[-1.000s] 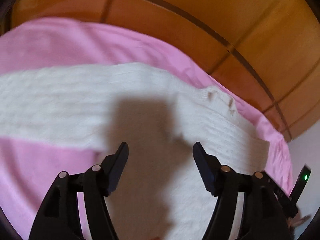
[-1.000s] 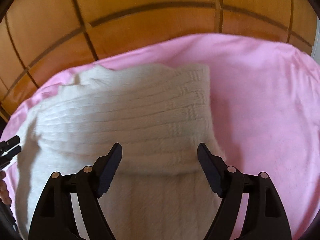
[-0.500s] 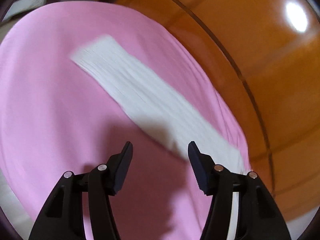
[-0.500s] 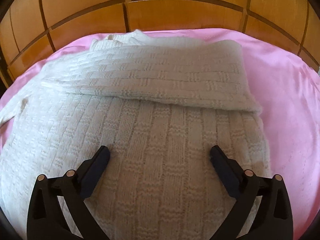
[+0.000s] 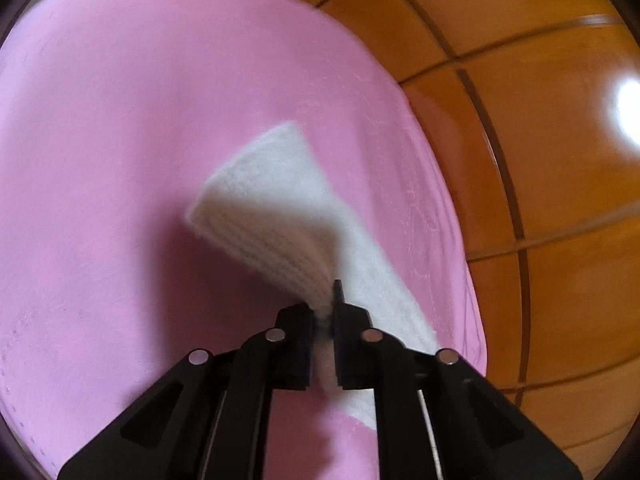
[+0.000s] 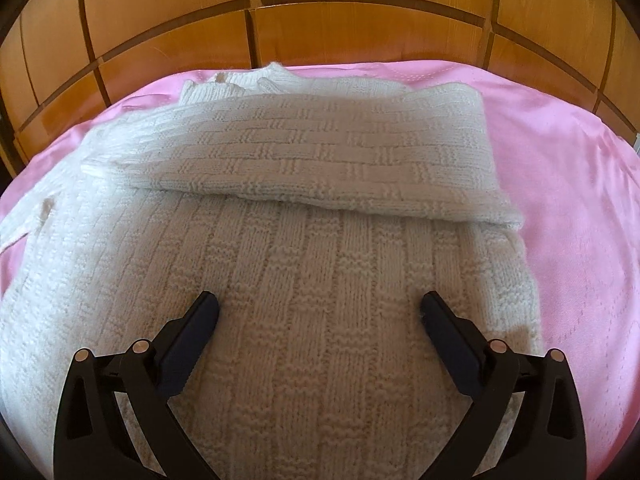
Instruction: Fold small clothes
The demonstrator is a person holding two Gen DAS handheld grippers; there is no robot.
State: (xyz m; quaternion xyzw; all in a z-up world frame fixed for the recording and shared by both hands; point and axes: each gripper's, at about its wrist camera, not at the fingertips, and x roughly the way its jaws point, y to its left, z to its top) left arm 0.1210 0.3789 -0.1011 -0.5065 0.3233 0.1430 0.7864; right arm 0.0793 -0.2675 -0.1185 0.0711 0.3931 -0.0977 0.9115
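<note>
Left tongs (image 5: 322, 320) swung off the sweater body out to the far sleeve (image 5: 280, 208) and clamped its cuff. Pink sheet (image 6: 580, 220) underneath; white knit sweater (image 6: 300, 300) lies flat on it, one sleeve already folded across. Right tongs (image 6: 320, 312) gape wide, gripping nothing. Risk: thin pinch slips, or dragging shifts the body.

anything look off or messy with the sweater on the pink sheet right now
Nothing looks damaged or spilled. The white knit sweater lies on the pink sheet with one sleeve folded across it; the left gripper pinches the other sleeve, lifted mid-fold.
</note>
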